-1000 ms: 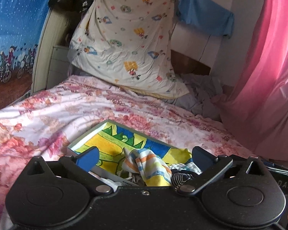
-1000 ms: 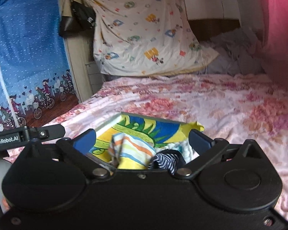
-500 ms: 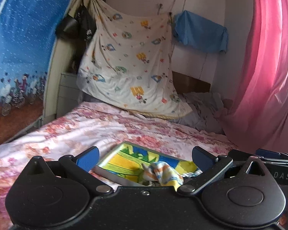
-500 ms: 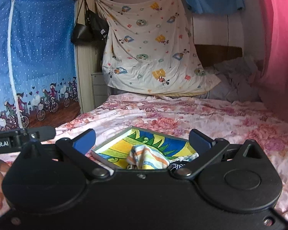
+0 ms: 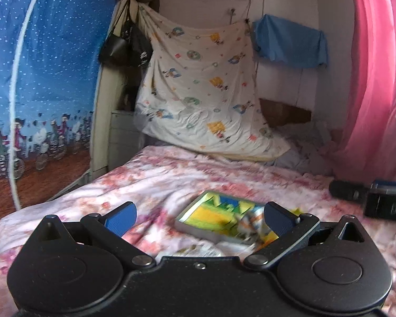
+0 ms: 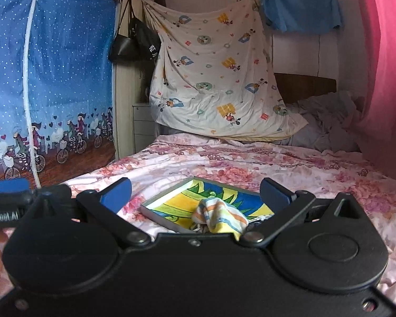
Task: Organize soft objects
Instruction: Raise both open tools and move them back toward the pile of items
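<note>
Moved: both claws have pulled up and back from the tray since a second ago.
Left view: left claw [image 5: 198, 215] wide open, empty; tray [image 5: 211, 218] blurred on bed [image 5: 171, 174].
Right view: right claw [image 6: 195, 190] wide open, empty; striped cloth [image 6: 219, 218] bunched in tray [image 6: 166, 198].

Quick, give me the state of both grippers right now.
Left gripper: open, holding nothing.
Right gripper: open, holding nothing.

My right gripper [image 6: 195, 191] hangs spread wide above the tray [image 6: 158, 210], where a striped cloth [image 6: 220, 218] lies, perhaps over darker fabric.
</note>
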`<state>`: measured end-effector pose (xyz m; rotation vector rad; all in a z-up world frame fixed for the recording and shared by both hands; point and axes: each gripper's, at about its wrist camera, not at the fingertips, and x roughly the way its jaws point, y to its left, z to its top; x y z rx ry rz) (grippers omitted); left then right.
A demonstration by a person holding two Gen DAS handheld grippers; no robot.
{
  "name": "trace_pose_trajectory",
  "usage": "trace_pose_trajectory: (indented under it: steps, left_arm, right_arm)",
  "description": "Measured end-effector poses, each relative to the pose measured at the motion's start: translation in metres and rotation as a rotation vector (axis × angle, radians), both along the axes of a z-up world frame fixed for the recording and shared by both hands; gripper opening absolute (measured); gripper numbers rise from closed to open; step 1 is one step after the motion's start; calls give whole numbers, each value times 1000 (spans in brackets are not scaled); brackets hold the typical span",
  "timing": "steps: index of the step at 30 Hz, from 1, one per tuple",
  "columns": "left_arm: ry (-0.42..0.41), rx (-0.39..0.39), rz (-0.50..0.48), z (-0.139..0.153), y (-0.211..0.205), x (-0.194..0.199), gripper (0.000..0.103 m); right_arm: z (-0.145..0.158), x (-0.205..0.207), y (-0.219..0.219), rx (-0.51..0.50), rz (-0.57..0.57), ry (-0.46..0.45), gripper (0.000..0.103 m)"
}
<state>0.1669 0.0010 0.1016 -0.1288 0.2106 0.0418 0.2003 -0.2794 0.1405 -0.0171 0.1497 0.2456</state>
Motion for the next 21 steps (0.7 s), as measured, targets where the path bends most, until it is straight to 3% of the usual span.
trace_pose_trajectory:
  steps: [8,21]
  left_arm:
    - [56,50,69,-21,16,-15,102]
    - [161,-39,90,-54,54,-9,102]
  right_arm:
    - [-10,-6,0,15,-8,5,102]
    - [-46,-7,14,-30,8,55,102]
